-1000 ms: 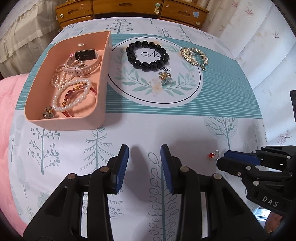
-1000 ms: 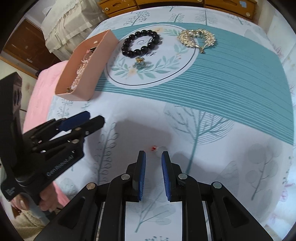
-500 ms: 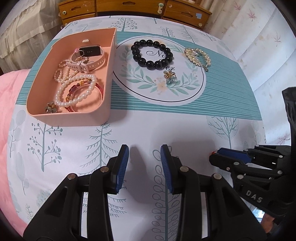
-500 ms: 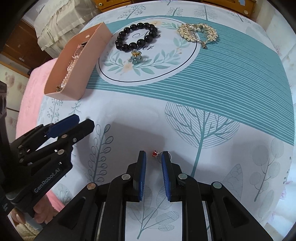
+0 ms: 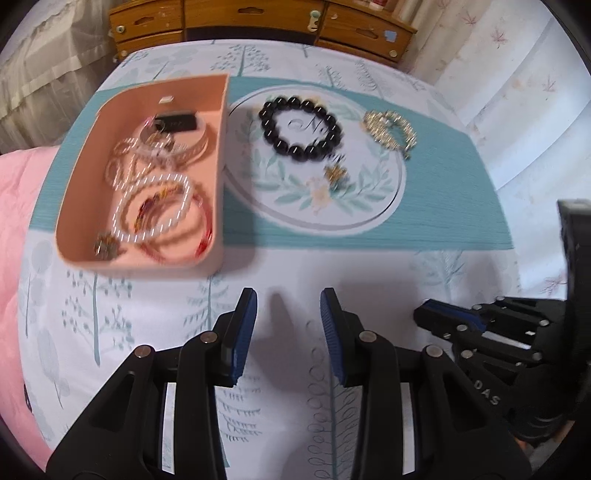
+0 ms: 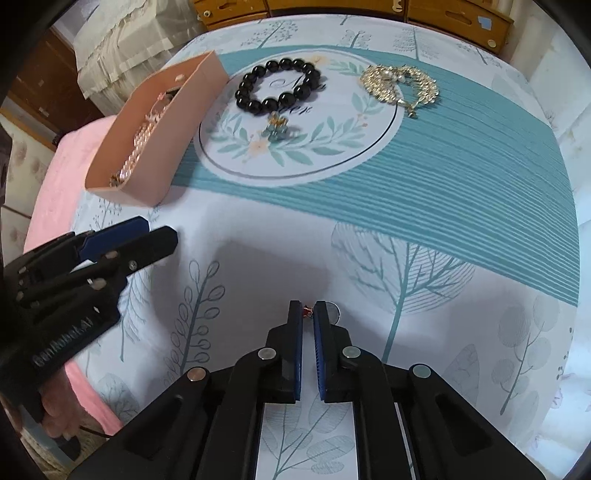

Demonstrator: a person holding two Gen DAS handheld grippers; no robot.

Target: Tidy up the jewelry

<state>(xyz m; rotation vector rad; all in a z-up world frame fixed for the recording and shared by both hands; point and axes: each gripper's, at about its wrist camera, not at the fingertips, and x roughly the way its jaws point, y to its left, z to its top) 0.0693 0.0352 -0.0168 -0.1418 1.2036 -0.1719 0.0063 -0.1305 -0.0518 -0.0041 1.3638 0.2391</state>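
My right gripper points down at the tablecloth and is shut on a small ring with a red stone; its silver loop sticks out to the right of the tips. My left gripper hangs open and empty over the cloth, in front of a pink box holding pearl bracelets and a watch. On the round print lie a black bead bracelet, a small flower piece and a gold brooch. In the left wrist view the right gripper hides the ring.
The left gripper and the hand holding it show at the left of the right wrist view. A wooden dresser stands behind the table. A pink blanket lies off the left edge, curtains hang at the right.
The right gripper's jaws have closed onto the red-stone ring, which lay just ahead of the open tips before. The left gripper keeps the same opening.
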